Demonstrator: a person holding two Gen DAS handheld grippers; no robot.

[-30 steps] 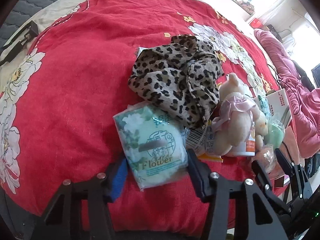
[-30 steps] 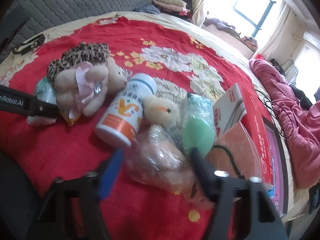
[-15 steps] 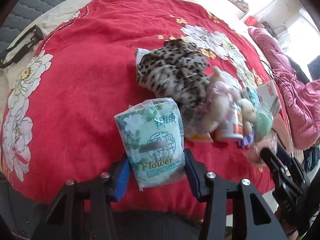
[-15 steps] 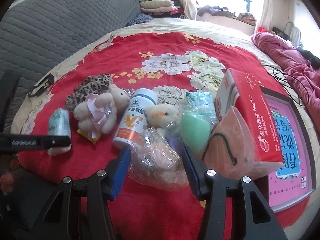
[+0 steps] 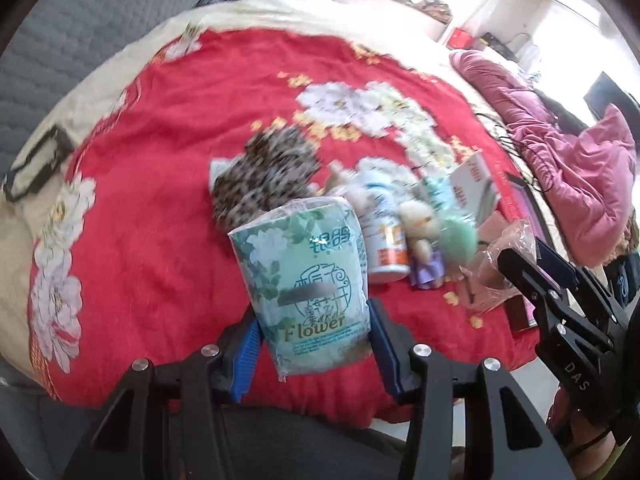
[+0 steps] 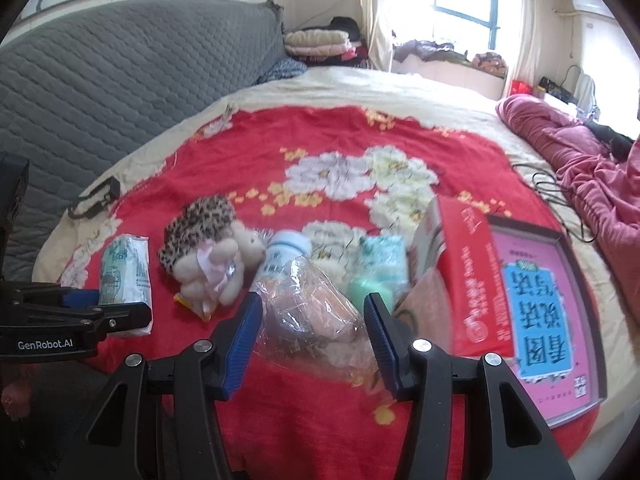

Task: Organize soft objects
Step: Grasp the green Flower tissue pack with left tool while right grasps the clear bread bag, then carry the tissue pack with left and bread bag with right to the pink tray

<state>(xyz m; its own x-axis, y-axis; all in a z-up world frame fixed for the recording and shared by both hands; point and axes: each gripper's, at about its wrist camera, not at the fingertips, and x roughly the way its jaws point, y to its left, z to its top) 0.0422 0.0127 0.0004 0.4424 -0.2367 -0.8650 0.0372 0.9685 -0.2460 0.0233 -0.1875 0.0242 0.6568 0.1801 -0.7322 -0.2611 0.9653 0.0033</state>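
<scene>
One bed (image 6: pixel 460 92) carries everything, under one red flowered blanket (image 6: pixel 320 136). Two grippers show: the left gripper (image 5: pixel 314 346) and the right gripper (image 6: pixel 314 338), each with two blue-padded fingers (image 6: pixel 240 340). There are two green tissue packs: one (image 5: pixel 308 280) at the near left, one (image 6: pixel 384 256) farther right. One clear plastic bag (image 6: pixel 316 316) is near the middle. One white bottle (image 6: pixel 286 254), one leopard-print cloth (image 6: pixel 200 224), one cream plush toy (image 6: pixel 216 272) with a pink bow, one smaller plush (image 5: pixel 420 220), one red box (image 6: pixel 468 280) and one pink framed board (image 6: pixel 548 304) complete the count.
</scene>
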